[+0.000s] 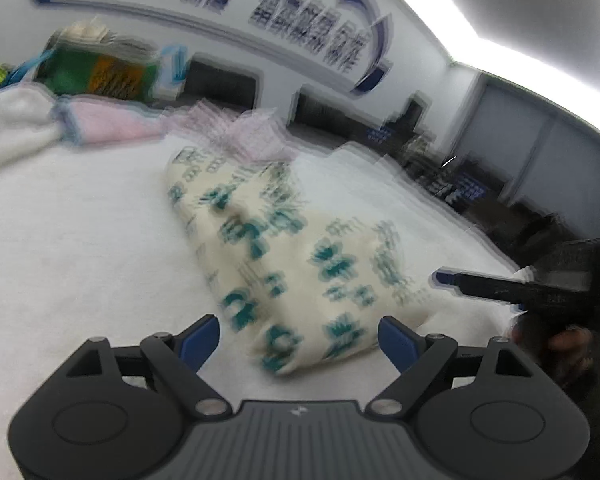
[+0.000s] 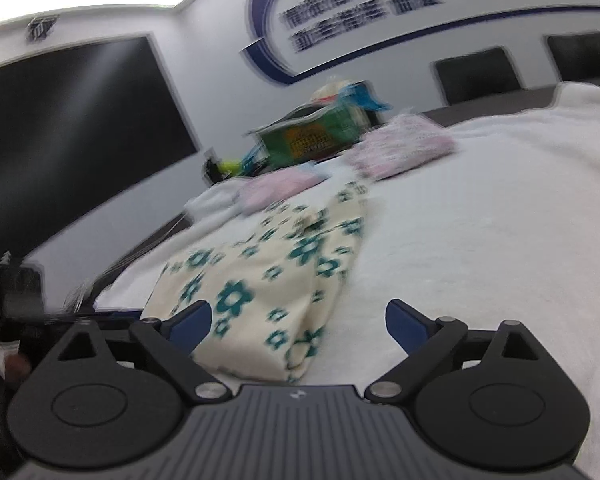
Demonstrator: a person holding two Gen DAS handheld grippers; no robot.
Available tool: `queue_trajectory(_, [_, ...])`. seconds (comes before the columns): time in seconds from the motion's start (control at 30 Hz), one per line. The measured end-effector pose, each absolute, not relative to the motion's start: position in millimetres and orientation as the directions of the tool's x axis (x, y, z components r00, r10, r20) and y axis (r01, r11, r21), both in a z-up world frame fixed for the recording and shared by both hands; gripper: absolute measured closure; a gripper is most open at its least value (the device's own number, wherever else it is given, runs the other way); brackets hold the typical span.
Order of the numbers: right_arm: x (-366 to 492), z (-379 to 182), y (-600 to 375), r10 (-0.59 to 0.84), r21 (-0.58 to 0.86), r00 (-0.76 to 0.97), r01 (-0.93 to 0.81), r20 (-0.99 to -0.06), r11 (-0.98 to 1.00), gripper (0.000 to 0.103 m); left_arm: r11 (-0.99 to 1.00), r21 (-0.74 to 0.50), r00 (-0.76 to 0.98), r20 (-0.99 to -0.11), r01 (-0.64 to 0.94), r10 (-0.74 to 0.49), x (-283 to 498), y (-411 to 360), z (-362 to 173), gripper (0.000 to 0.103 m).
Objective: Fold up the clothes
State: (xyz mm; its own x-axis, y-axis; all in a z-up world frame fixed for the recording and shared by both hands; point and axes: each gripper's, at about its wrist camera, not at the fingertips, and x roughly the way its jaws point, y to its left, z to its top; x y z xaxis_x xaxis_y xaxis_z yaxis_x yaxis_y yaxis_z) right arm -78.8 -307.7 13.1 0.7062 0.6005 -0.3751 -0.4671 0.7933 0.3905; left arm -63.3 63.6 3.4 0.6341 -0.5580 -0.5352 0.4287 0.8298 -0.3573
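Presently both tools are released above the white-covered table (image 1: 80,240), nothing between their blue pads. Judgement: next fold wants each tool brought low to a near corner of the floral garment (image 1: 284,256), clamping on both layers before lifting, so the stack does not slide. Garment lies mid-table as a long, roughly folded bundle, cream with teal flowers, near end just ahead of the left gripper (image 1: 298,340) and right gripper (image 2: 298,326). Pink folded cloths (image 2: 404,146) sit beyond it. Frames blurred; edges uncertain.
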Motion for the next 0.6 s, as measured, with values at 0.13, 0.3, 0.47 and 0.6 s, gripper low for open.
queue_trajectory(0.13, [-69,10,-291,0.643,0.336,0.623,-0.549,-0.445,0.765,0.008,0.843,-0.264,0.653,-0.54,0.468,-0.531,-63,48,6,0.021])
queue_trajectory(0.3, [-64,5,-268,0.634,0.201,0.553,-0.647,-0.54,0.735,0.061,0.832,-0.174,0.622,-0.589,0.526,-0.516,-64,29,5,0.046])
queue_trajectory(0.47, [-35,35,-272,0.703,0.281,0.517,-0.67,-0.488,0.687,0.086,0.792,-0.299,0.548,-0.591,0.533,-0.592,-39,37,35,0.069])
queue_trajectory(0.6, [12,75,-287,0.727,0.416,0.523,-0.598,-0.445,0.685,0.086,0.755,-0.454,0.514,-0.553,0.474,-0.656,15,56,71,0.071])
